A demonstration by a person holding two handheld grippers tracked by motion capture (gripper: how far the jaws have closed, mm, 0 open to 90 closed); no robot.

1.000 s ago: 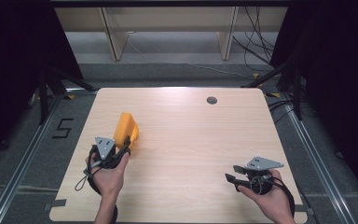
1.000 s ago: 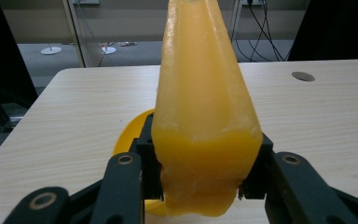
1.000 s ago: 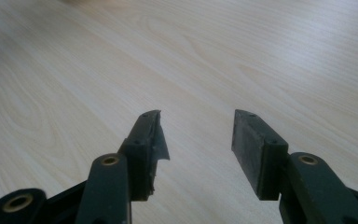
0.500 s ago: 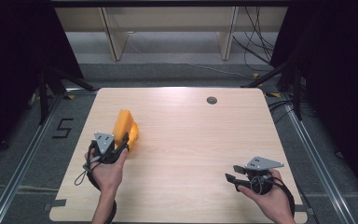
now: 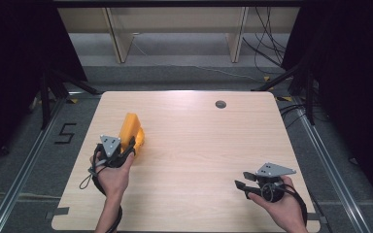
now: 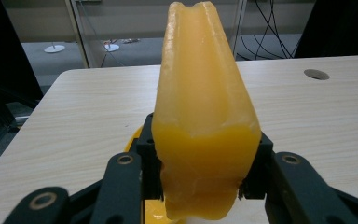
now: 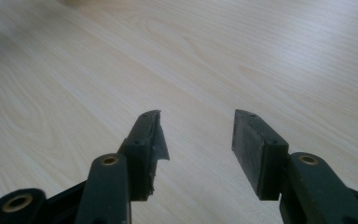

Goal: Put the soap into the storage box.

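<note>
Right hand-held gripper (image 5: 241, 187) near front-right bench (image 5: 199, 145) edge – jaws parted, nothing between, low over bare wood. Left hand-held gripper (image 5: 132, 143) farther back, left side – jaws clamped on orange-yellow plastic piece (image 6: 205, 121), upright, tall. Round hole (image 5: 220, 104) at far edge

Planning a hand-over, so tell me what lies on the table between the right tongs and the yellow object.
Nothing: in the high view only bare table separates the right tongs from the yellow object.
</note>
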